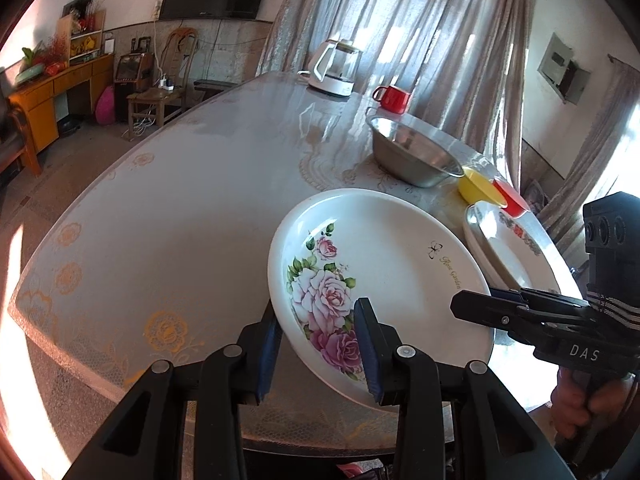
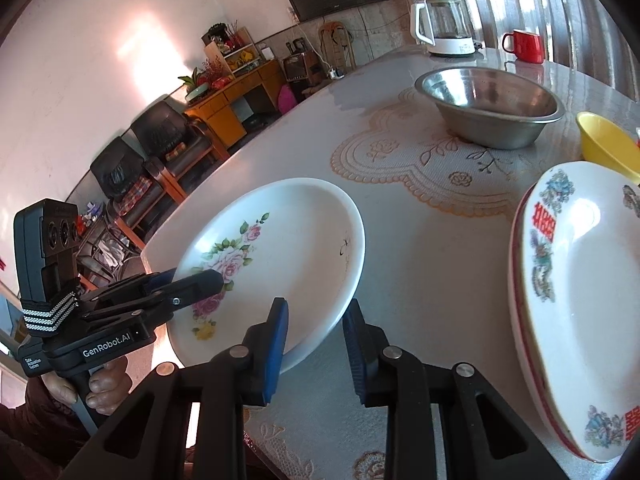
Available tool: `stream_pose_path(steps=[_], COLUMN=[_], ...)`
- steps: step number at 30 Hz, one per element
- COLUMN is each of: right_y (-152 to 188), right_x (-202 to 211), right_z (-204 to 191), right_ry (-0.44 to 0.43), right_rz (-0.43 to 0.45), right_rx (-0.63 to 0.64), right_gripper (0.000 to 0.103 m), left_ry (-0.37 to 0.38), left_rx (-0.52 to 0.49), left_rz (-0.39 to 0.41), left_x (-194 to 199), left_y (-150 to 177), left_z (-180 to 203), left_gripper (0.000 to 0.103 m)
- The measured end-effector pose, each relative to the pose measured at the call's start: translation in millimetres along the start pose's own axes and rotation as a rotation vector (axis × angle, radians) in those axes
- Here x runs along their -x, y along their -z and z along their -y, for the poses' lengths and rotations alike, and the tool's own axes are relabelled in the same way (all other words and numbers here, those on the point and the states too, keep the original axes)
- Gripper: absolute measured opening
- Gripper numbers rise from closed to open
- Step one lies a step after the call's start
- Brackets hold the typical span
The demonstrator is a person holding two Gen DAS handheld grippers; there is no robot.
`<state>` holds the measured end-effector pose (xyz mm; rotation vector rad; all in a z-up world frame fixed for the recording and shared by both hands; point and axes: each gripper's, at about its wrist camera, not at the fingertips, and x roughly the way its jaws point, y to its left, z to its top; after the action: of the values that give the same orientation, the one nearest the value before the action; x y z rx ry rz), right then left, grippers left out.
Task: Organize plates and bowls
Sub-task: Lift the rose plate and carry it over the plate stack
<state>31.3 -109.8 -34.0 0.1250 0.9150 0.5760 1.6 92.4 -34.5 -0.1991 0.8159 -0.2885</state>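
The left gripper (image 1: 320,344) straddles the near rim of the rose plate (image 1: 384,264), one blue pad (image 1: 366,344) over the painted face and the other under the rim. The jaws stand apart around the edge; whether they press it cannot be told. The right gripper (image 2: 316,344) brackets the opposite rim of the same plate with its fingers spread, so it counts as released. The plate is tilted, its rim raised above the table (image 1: 192,200). Just beside it, toward the right, lies a stack of patterned plates (image 2: 576,304). Beyond that stack sit a yellow bowl (image 2: 604,140) and a red bowl (image 1: 512,198), touching. A steel bowl (image 1: 412,152) stands farther back, with a red mug (image 1: 392,98) and a kettle (image 1: 334,68) near the far edge.
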Motion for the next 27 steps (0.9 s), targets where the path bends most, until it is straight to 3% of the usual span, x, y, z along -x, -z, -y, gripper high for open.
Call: stream_pose_path(steps=[14, 27], right_y=[12.8, 34.1], right_x=[67.1, 118.4], right_z=[53.1, 118.8], right_ry=[0.114, 0.263], right_rz=[0.135, 0.208], right_rx=[-0.149, -0.341], right_gripper=[0.027, 0.028], left_ry=[0.144, 0.277], left_rx=[-0.173, -0.304], left_rz=[0.026, -0.033], left_x=[-15.3, -57.7], left_y=[-34.2, -53.5], left_z=[82.5, 172.3], left_gripper=[0.036, 0.036])
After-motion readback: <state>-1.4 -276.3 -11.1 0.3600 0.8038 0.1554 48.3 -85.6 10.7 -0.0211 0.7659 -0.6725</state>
